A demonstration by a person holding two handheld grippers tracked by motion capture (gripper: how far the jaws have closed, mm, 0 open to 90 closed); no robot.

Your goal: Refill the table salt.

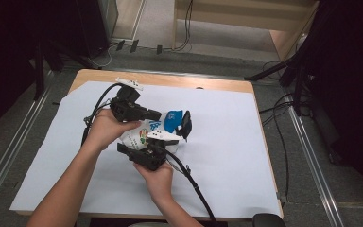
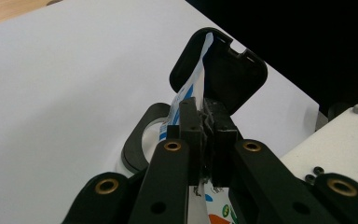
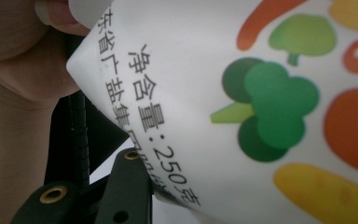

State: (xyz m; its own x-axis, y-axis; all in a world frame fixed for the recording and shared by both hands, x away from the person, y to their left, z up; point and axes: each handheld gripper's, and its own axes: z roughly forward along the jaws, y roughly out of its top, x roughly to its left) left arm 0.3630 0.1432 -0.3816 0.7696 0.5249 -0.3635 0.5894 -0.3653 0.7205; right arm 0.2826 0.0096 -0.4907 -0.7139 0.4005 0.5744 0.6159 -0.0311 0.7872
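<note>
We hold a white plastic pouch printed with vegetables and a blue top band [image 1: 157, 128] above the middle of the white sheet covering the wooden bench [image 1: 227, 156], lifted clear of it, between our two hands. The left gripper [image 1: 157, 115] has its jaws together, clamped on the pouch's thin blue-and-white upper edge; in the left gripper view the film [image 2: 192, 91] runs up out of the closed pads [image 2: 190, 126] toward a black plastic clip with a rounded hinged flap [image 2: 223, 70] that sits on the same edge. The right gripper [image 1: 163, 142] comes at the pouch from the near side; in the right gripper view the printed belly of the pouch [image 3: 242, 107] bulges over one jaw, so we judge it clamped on the lower body, though we cannot see both pads meeting the film.

We take the step in hand to be working the black clip along or off the top edge. To do it well, we keep the left claw pinching close beside the clip so the film stays taut, and let the right claw merely steady the body without squeezing the contents. We should move slowly and keep the pouch upright, since slack film could slip from the pads.
</note>
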